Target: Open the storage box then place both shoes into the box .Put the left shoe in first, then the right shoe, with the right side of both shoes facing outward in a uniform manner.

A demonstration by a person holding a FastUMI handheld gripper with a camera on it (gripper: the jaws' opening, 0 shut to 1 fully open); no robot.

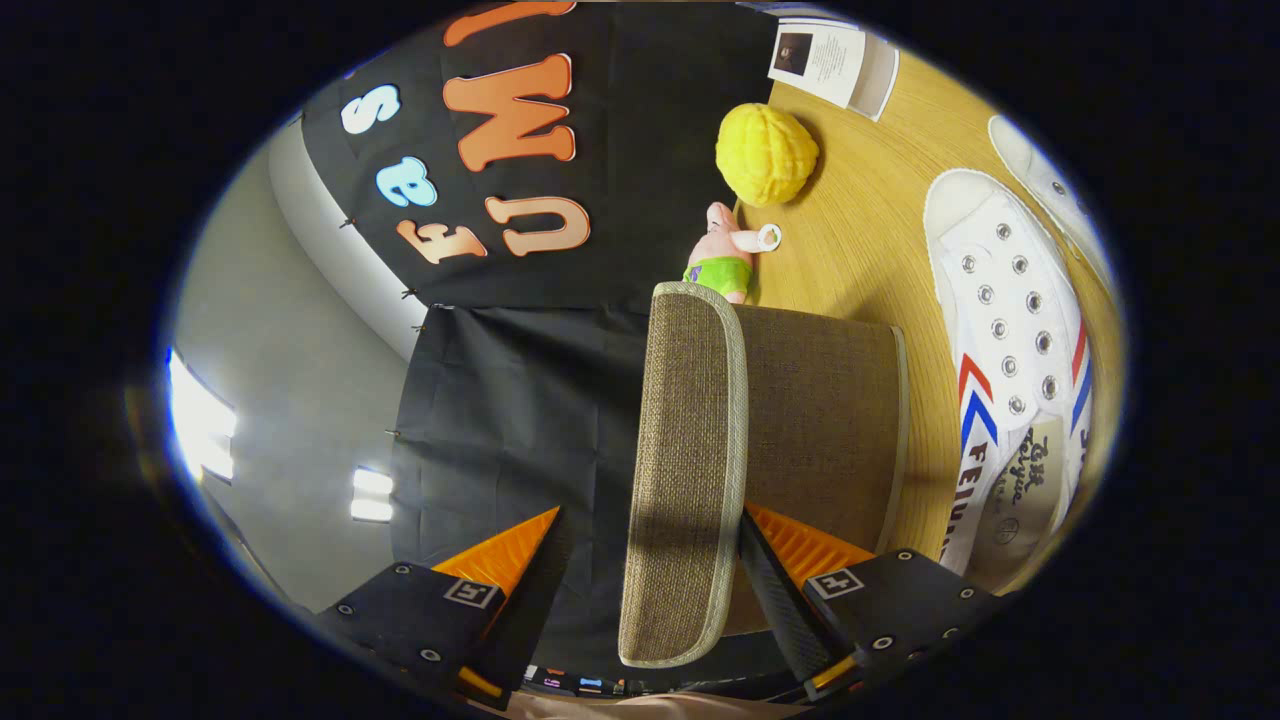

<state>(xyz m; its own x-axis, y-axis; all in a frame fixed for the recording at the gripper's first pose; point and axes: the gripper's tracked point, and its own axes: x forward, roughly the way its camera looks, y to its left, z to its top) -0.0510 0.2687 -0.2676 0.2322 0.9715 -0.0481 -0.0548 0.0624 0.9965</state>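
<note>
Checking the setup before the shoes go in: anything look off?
Nothing damaged or spilled. The storage box lid is raised between the open gripper fingers; both white shoes remain on the table.

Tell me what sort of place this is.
Probably a staged recording booth, not a lived-in home: a black cloth wall hangs behind a wooden table set with a fabric storage box, white shoes and toys. The gripper stands open, the box's lid flap between its fingers.
</note>
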